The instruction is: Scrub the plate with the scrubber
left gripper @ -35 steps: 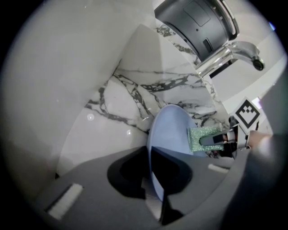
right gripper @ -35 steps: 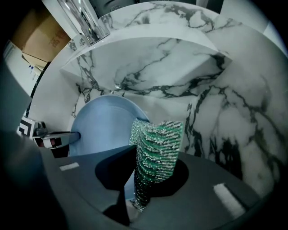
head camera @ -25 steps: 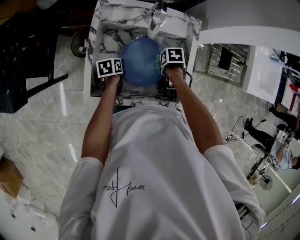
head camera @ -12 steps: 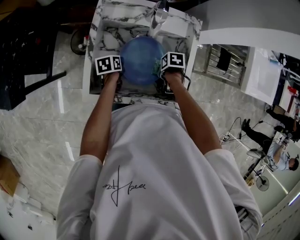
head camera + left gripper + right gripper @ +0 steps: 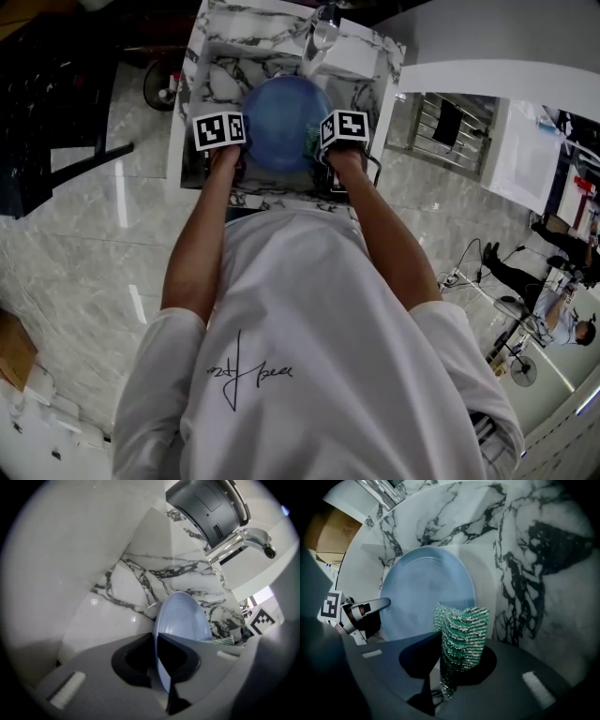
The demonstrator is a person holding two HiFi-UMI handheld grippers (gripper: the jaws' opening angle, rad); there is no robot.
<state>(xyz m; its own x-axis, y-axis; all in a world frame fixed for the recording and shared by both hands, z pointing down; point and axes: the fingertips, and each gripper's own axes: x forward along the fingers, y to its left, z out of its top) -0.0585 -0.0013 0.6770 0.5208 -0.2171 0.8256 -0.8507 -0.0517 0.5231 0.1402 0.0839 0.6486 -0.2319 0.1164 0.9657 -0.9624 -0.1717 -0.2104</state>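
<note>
Head view: person bends over marble sink (image 5: 190, 66), blue plate (image 5: 281, 122) held up inside basin between both grippers. Left gripper (image 5: 161, 663) clamped on plate rim, plate edge-on in jaws and tilted, likely to present its face for scrubbing. Right gripper (image 5: 454, 667) pinches folded green mesh scrubber (image 5: 461, 632), wad poking past jaws near plate's edge; contact uncertain. Faucet (image 5: 239, 538) overhead, no water visible.

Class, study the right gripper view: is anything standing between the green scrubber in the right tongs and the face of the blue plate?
Nothing visible does. The right tongs grip the scrubber, and no object shows between it and the plate. The left tongs clamp the plate's rim, off to one side.
</note>
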